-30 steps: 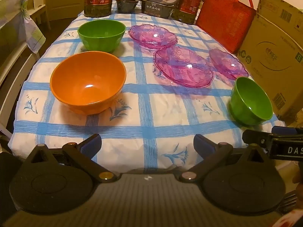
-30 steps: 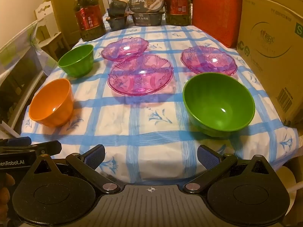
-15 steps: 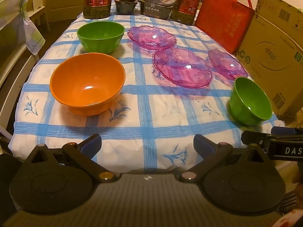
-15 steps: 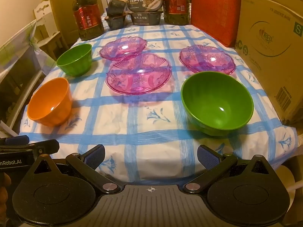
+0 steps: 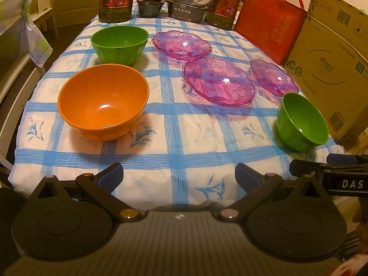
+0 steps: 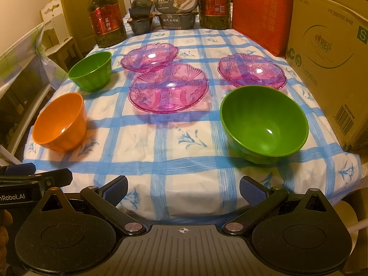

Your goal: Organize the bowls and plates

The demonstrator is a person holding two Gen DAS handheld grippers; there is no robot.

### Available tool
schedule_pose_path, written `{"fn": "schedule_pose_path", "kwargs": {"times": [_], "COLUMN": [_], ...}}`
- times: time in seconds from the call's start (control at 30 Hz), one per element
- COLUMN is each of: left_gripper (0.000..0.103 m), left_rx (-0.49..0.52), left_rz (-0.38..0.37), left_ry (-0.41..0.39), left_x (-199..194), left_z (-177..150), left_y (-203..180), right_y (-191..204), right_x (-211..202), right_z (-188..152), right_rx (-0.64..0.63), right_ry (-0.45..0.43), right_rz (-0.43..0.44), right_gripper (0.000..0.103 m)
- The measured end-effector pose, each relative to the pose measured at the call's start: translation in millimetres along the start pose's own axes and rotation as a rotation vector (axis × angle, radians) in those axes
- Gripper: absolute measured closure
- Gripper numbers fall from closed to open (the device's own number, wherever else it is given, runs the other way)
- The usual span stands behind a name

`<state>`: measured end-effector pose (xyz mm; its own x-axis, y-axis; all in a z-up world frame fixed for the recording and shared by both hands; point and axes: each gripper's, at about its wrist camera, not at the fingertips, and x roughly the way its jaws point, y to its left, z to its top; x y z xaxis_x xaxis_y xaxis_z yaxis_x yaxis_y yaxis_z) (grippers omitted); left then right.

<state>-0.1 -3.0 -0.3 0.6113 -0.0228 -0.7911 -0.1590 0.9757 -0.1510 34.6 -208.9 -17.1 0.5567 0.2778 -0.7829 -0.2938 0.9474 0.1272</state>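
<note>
Checked tablecloth [image 5: 184,138] carried everything, all pieces apart. Your left gripper [image 5: 179,178] and right gripper [image 6: 184,189] hung at the near edge, jaws apart, empty. Nothing stacked yet. Orange bowl [image 5: 103,101] sat nearest left, green bowl [image 6: 264,124] nearest right; next likely a rim pinch.

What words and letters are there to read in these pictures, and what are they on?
"DAS": on the right gripper, cut off at the picture's edge.
"nRobot.AI": on the left gripper, its start cut off.
"S": on the cardboard box.
"ADA00744": beside a barcode on the same box.
Chinese characters: on the oil bottle, food packs and red bag; their small print is too blurred to read.
</note>
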Motion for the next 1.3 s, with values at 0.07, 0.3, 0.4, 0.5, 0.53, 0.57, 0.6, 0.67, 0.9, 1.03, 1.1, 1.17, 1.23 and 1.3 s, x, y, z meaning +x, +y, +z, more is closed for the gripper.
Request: {"fn": "schedule_pose_path", "kwargs": {"times": [0.07, 0.3, 0.4, 0.5, 0.53, 0.57, 0.6, 0.67, 0.9, 1.03, 1.1, 1.17, 1.23, 1.3], "left_gripper": [0.001, 0.001, 0.001, 0.001, 0.001, 0.001, 0.001, 0.001, 0.001, 0.001, 0.001, 0.001, 0.001, 0.001], "left_rx": [-0.001, -0.001, 0.000, -0.001, -0.001, -0.001, -0.001, -0.001, -0.002, -0.002, -0.001, -0.002, -0.002, -0.002], "left_rz": [0.000, -0.001, -0.002, -0.002, -0.003, -0.003, -0.002, -0.003, -0.003, -0.003, -0.003, -0.004, -0.004, -0.005], "left_ry": [0.000, -0.001, -0.002, -0.002, -0.002, -0.002, -0.002, -0.002, -0.002, -0.002, -0.002, -0.001, -0.002, -0.002], "left_x": [0.0, 0.3, 0.0, 0.0, -0.2, -0.2, -0.1, 0.1, -0.1, -0.1, -0.1, 0.1, -0.3, -0.2], "left_z": [0.0, 0.1, 0.2, 0.1, 0.3, 0.3, 0.2, 0.3, 0.2, 0.1, 0.0, 0.1, -0.3, -0.3], "left_y": [-0.2, -1.3, -2.1, -2.3, -2.3, -2.3, -2.4, -2.8, -2.2, -2.2, -2.2, -2.6, -3.7, -3.7], "right_y": [0.3, 0.1, 1.1, 1.7, 1.6, 1.4, 1.6, 1.6, 1.7, 1.6, 1.8, 1.6, 1.6, 1.6], "right_x": [0.0, 0.6, 0.6, 0.4, 0.5, 0.6, 0.6, 0.5, 0.6, 0.6, 0.7, 0.7, 0.8, 0.7], "right_z": [0.3, 0.2, 0.4, 0.1, 0.0, 0.3, 0.1, 0.2, 0.1, 0.0, -0.3, -0.1, -0.5, -0.2], "right_rx": [-0.001, -0.001, -0.003, -0.004, -0.004, -0.003, -0.003, -0.003, -0.003, -0.003, -0.002, -0.004, -0.003, -0.003], "right_ry": [0.000, 0.000, 0.003, 0.003, 0.002, 0.004, 0.004, 0.004, 0.003, 0.004, 0.003, 0.003, 0.003, 0.003], "right_rz": [0.000, 0.001, -0.002, -0.002, -0.002, -0.002, -0.002, -0.002, -0.001, -0.001, -0.001, -0.001, 0.000, -0.001], "right_gripper": [0.000, 0.000, 0.000, 0.000, 0.000, 0.000, 0.000, 0.000, 0.000, 0.000, 0.000, 0.000, 0.000, 0.000]}}
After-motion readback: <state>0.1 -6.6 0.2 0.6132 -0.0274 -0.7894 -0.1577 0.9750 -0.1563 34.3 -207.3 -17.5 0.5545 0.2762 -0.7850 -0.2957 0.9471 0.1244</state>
